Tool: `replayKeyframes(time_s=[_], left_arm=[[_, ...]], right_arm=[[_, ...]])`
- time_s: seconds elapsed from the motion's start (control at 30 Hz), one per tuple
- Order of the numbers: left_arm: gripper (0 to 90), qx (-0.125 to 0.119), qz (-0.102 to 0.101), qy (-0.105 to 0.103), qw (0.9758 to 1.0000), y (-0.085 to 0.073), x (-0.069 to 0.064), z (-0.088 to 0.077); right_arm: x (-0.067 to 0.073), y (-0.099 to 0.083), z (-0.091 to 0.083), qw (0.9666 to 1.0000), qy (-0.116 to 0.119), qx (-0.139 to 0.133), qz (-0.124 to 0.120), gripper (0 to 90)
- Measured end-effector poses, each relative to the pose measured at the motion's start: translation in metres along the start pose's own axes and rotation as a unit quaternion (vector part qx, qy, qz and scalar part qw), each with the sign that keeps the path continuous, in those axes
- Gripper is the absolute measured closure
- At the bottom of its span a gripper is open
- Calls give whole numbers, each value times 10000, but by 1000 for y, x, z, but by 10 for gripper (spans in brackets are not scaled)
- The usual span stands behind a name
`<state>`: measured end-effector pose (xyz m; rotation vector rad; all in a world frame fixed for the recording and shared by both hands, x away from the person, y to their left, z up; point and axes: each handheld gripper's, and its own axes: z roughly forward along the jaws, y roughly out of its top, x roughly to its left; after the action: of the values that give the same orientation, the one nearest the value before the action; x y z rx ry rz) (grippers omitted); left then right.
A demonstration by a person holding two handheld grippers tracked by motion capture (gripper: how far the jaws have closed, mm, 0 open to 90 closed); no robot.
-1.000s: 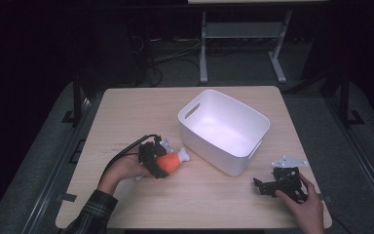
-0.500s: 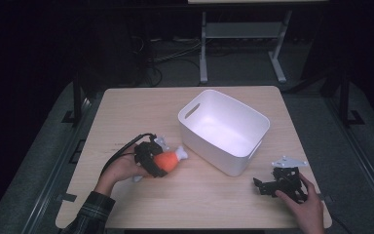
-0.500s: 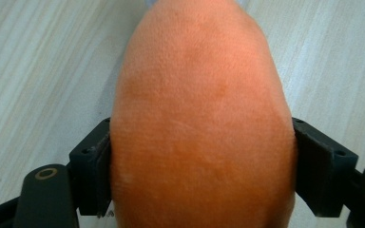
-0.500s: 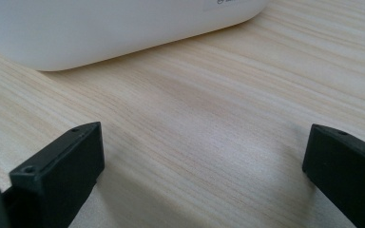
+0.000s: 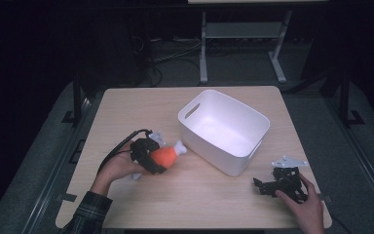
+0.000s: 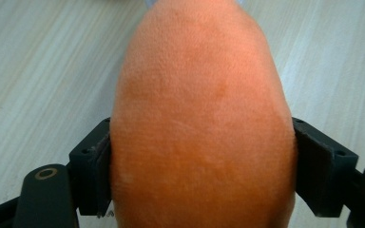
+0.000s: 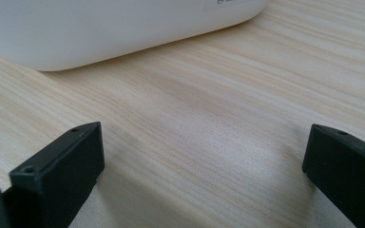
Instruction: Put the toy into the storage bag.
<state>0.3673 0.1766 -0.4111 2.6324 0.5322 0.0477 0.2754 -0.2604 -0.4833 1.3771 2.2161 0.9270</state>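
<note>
Left tongs [image 5: 158, 158] clamp orange plush drumstick [image 5: 168, 154] left of white bin [image 5: 253, 146], ready for transfer; right tongs [image 5: 272, 186] wide, idle on bench [image 5: 141, 105].

A small white paper label [image 7: 228, 4] sits on the outer wall of the white plastic tub [image 7: 100, 33], at the top edge of the right gripper view. It carries a few dark characters, cut off by the frame and too blurred to read. No other text, brand, number or sign is legible anywhere.
</note>
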Motion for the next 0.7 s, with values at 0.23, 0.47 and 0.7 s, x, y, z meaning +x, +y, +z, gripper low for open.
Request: replayKeyframes(time_s=[0.23, 0.47, 0.7], left_arm=[[207, -136, 43, -42, 9999, 3, 0, -12], [207, -258, 26, -43, 9997, 8, 2, -28], [207, -333, 72, -31, 9994, 14, 2, -40]], right_arm=[[0, 0, 0, 10000, 0, 1, 2, 0], [0, 0, 0, 10000, 1, 3, -9, 0], [0, 0, 0, 10000, -1, 0, -14, 0]])
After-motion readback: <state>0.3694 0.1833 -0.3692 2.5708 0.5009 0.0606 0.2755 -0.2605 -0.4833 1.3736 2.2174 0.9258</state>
